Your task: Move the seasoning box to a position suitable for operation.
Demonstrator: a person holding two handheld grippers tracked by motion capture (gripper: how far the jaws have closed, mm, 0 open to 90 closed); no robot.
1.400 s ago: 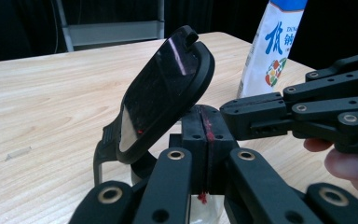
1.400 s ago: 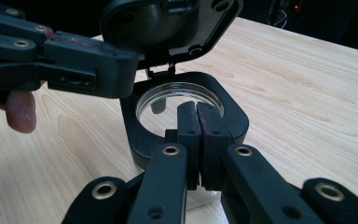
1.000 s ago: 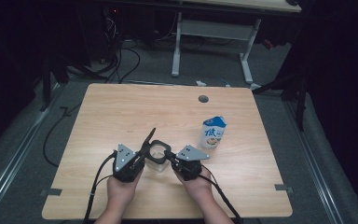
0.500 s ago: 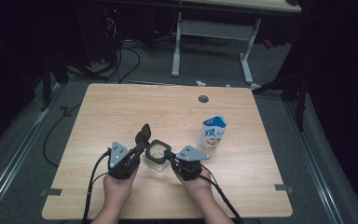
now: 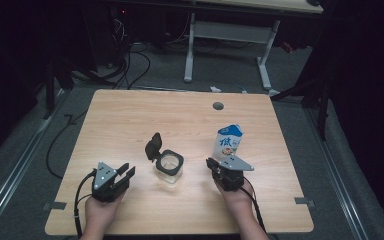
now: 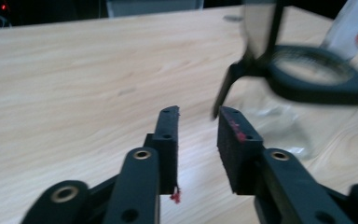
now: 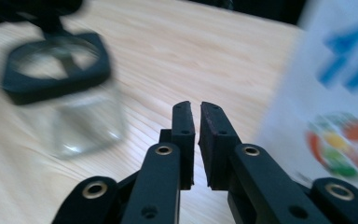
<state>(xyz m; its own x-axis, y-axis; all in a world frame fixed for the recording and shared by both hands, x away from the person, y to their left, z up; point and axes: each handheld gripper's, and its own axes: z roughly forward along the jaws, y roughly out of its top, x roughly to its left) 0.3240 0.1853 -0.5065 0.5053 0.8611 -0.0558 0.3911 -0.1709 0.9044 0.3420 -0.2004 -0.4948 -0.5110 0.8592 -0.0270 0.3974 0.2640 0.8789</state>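
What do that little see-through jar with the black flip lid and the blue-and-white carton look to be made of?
The jar looks like clear glass or hard plastic, since the table's wood grain shows through its walls. Its rim and lid look like matte black plastic. The carton seems to be coated paperboard, with a folded gable top and smooth printed faces.

Before me the wooden counter point(image 5: 130, 120) showed a round cable hole point(image 5: 218, 106) near its far edge. Beyond it stood a white-legged desk point(image 5: 230, 30), with black cables point(image 5: 130, 65) on the floor.
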